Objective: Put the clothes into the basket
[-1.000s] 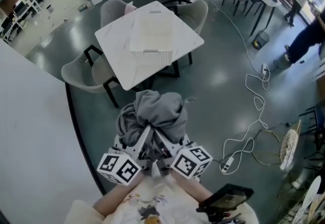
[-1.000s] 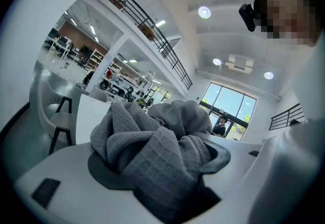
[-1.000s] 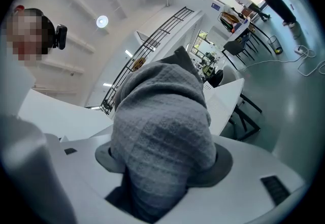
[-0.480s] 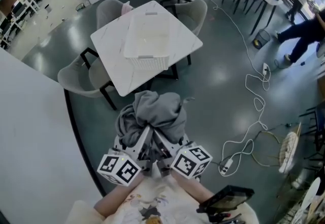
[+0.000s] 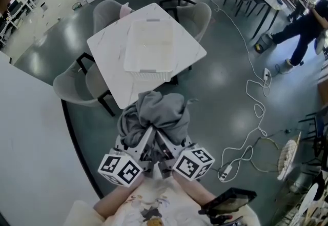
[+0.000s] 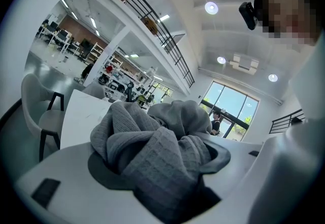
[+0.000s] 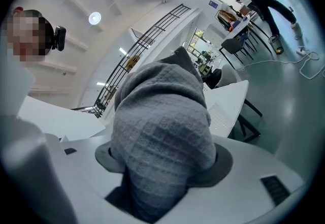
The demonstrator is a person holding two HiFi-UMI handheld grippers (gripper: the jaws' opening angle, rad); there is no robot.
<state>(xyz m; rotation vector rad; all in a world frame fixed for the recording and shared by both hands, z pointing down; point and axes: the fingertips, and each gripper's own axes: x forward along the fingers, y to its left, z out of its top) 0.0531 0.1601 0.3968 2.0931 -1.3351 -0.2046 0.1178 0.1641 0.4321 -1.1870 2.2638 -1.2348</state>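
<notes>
Tabletop (image 5: 107,50) basket (image 5: 148,48) shows only overhead; left gripper (image 6: 162,167), right gripper (image 7: 162,167) fingers (image 7: 254,167) clamp grey clothes (image 5: 154,112)

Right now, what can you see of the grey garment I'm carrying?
The grey garment is a waffle-textured knit, bunched into a crumpled bundle with deep folds. The left gripper and right gripper, side by side, are both shut on it, holding it in the air near the edge of the white table, not yet over the white basket. Nothing else touches it.
</notes>
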